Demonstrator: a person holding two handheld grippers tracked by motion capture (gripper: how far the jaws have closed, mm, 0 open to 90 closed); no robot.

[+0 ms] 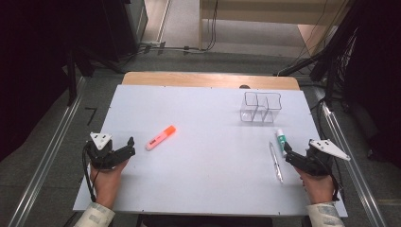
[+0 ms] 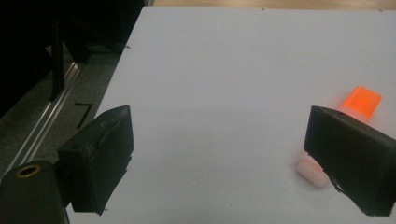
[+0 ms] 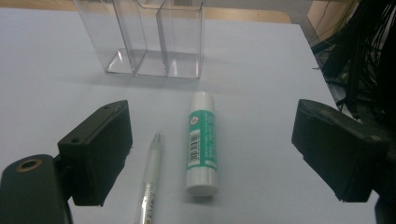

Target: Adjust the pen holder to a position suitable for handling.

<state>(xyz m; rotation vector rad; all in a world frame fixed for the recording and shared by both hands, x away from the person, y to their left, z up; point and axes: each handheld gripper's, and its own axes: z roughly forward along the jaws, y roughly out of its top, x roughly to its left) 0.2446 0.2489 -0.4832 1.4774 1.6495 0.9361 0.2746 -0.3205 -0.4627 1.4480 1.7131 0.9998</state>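
two spread grippers (image 1: 124, 147) (image 1: 289, 153) near opposite table (image 1: 208, 179) edges

High view: overhead, facing forward, whole white table (image 1: 203, 165). Left gripper view: low, close, facing orange highlighter (image 2: 358, 102), shared with high view. Right gripper view: low, close, facing glue stick (image 3: 201, 142), pen (image 3: 150, 182), clear organizer (image 3: 154, 37); likewise shared.

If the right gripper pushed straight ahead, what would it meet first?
Probably the glue stick, lying between the open jaws of the right gripper, with the pen beside it. The clear organizer stands farther on.
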